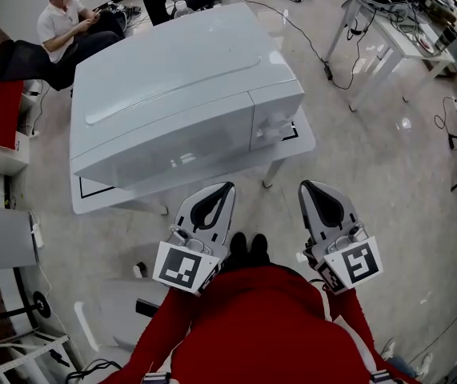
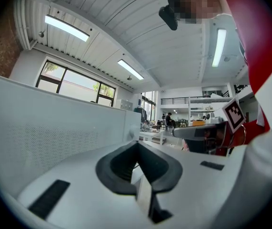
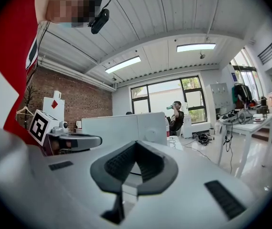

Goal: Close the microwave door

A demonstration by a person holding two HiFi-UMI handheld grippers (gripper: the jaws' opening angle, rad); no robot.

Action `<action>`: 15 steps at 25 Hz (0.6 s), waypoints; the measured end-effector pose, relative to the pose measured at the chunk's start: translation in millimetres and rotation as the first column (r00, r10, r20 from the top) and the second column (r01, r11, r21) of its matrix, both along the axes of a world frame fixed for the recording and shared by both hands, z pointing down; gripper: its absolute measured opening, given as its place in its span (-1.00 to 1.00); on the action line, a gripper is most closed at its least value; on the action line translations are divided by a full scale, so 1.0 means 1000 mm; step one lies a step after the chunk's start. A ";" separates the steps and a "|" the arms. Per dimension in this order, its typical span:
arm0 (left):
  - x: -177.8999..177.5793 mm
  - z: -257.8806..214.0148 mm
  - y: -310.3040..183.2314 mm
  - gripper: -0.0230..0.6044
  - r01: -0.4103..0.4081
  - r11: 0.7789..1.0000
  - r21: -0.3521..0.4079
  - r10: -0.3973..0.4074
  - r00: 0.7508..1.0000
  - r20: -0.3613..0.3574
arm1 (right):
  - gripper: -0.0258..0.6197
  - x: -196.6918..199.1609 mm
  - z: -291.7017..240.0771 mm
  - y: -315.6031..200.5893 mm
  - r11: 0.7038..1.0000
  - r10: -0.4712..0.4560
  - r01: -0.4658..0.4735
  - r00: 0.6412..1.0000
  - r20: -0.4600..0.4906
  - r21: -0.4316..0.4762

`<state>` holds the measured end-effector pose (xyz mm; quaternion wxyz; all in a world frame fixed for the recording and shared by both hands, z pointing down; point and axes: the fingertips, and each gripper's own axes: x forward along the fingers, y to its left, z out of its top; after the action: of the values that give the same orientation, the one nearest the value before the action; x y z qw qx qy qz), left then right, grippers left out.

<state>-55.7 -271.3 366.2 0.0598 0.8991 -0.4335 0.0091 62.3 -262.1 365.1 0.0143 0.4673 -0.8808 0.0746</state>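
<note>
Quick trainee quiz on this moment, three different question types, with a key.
1. True or false: the microwave has its door swung wide open.
2. Pick one: the left gripper is A) open, B) shut and empty, C) shut on a cable.
3. Fill in: the microwave sits on a small white ____.

Key: 1 false, the door lies flush. 2 B. 3 table.

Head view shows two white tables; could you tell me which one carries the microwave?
The central table carries the microwave; the far table at upper right holds cables and gear.
</note>
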 end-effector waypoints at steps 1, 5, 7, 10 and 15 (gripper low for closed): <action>0.000 0.000 0.000 -0.90 0.001 1.000 -0.001 -0.001 1.000 0.001 | -0.89 0.000 0.000 0.000 1.000 0.000 0.000 1.000 -0.003 0.001; 0.001 0.002 -0.001 -0.90 0.005 1.000 -0.001 -0.005 1.000 0.006 | -0.89 0.002 0.003 -0.001 1.000 0.001 -0.001 1.000 -0.014 -0.009; 0.001 0.002 -0.001 -0.90 0.006 1.000 0.002 -0.006 1.000 0.011 | -0.89 0.003 0.004 -0.001 1.000 0.000 0.000 1.000 -0.020 -0.010; 0.001 0.001 -0.002 -0.90 0.009 1.000 0.003 -0.009 1.000 0.010 | -0.88 0.003 0.004 -0.002 1.000 0.000 0.000 1.000 -0.025 -0.010; 0.003 0.002 -0.004 -0.90 0.009 1.000 0.002 -0.009 1.000 0.016 | -0.89 0.006 0.005 -0.004 1.000 0.005 -0.006 1.000 -0.030 -0.011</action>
<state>-52.5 -275.7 368.1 0.0556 0.8972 -0.4379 0.0154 67.9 -266.1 370.2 0.0296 0.4707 -0.8788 0.0725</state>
